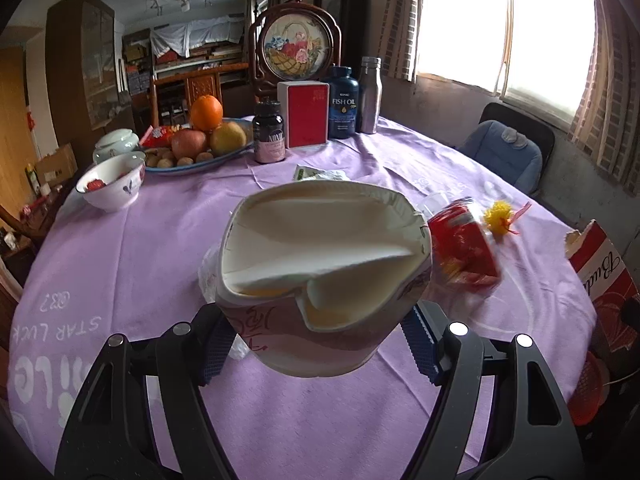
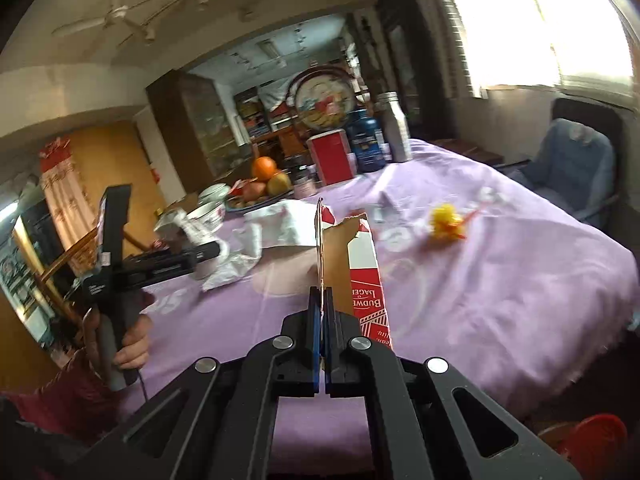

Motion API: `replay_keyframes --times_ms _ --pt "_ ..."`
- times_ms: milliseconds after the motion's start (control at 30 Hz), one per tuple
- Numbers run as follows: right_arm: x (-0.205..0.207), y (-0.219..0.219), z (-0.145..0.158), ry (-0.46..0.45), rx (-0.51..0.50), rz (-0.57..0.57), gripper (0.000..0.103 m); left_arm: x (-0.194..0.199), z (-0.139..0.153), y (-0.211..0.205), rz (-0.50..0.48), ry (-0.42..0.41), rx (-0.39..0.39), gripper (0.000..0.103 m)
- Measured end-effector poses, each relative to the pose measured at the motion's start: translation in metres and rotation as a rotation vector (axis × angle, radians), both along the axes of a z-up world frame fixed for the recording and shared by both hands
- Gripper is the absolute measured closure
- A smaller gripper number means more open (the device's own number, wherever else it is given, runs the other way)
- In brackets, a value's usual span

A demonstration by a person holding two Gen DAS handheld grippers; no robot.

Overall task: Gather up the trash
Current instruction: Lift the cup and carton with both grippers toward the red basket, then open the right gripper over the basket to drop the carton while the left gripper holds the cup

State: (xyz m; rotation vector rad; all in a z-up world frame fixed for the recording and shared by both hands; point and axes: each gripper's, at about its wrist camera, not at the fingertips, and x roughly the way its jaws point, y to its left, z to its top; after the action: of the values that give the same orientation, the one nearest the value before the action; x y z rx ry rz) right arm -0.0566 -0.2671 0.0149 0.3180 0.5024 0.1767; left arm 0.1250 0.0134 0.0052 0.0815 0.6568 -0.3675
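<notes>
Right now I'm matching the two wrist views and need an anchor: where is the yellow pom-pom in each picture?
Left wrist: the yellow pom-pom lies right of centre on the purple tablecloth, just beyond the red wrapper.
Right wrist: the pom-pom lies right of centre, past the torn beer carton.
Shared landmark: the red box at the far side.

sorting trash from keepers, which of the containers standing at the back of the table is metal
The silver flask, rightmost in the row beside the blue fish oil bottle; the dark supplement jar is plastic-looking with a label.
</notes>
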Motion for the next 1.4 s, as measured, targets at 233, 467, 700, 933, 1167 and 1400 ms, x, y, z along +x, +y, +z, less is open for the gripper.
replay_keyframes --times_ms 233,467,700,933,1167,1400 --pt "-0.045 -0.048 -0.007 0.003 0.0 -0.149 0.101 -0.02 0.002 -0.016 -0.039 0.021 -0.021 0.031" --pt "-0.102 -0.099 -0.026 0.023 0.021 -0.316 0.101 -0.048 0.013 -0.052 -0.131 0.022 -0.041 0.031" --pt "-0.163 -0.139 -0.059 0.091 0.023 -0.475 0.101 -0.082 0.017 -0.109 -0.268 0.01 -0.031 0.031" --pt "-0.196 -0.182 -0.108 0.189 0.073 -0.601 0.101 -0.11 0.008 -0.175 -0.407 0.034 -0.004 0.031" --pt "-0.205 -0.213 -0.146 0.255 0.166 -0.684 0.069 -0.124 -0.008 -0.229 -0.506 0.099 0.027 0.031" --pt "-0.222 -0.224 -0.139 0.18 0.163 -0.745 0.056 -0.143 -0.024 -0.281 -0.601 0.132 0.077 0.031"
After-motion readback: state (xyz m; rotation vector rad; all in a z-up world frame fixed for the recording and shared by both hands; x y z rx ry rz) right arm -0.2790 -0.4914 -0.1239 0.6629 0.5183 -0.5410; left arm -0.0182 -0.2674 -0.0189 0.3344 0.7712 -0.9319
